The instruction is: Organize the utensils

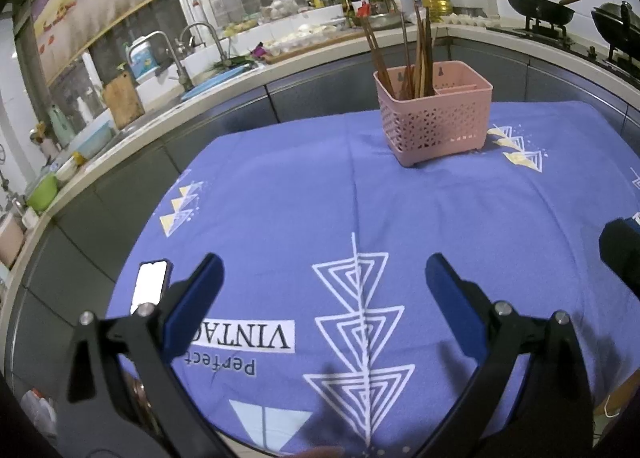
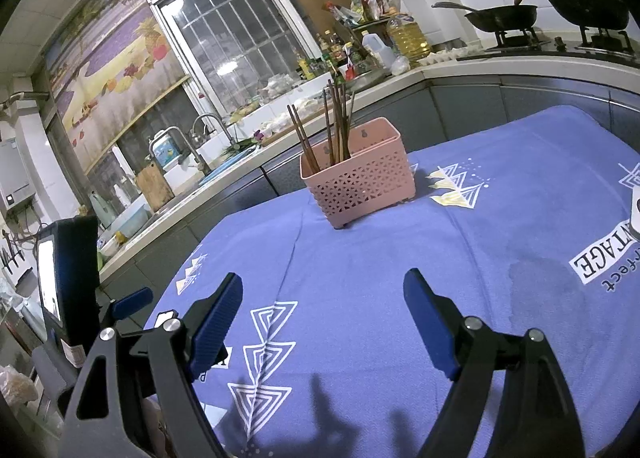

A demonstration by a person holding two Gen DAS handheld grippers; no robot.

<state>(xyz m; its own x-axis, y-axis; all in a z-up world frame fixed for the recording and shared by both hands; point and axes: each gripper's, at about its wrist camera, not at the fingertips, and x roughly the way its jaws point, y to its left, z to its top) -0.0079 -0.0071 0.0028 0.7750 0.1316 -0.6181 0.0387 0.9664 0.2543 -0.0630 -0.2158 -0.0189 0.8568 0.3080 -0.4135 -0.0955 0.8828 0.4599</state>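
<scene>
Chopsticks (image 1: pixel 416 58), dark brown, upright in pink basket (image 1: pixel 436 126)

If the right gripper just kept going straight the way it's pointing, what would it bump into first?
Probably the purple tablecloth: the open right gripper tilts down toward bare cloth, short of the pink utensil basket. Depth is hard to judge.

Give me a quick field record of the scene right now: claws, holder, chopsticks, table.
left claw: open, nothing between its fingers
right claw: open, nothing between its fingers
holder: pink perforated basket, upright on the far part of the table
chopsticks: brown, standing in the holder's left compartment; the right compartment looks empty
tablecloth: blue, printed; no loose utensils visible on it
phone: near left edge, screen lit
</scene>
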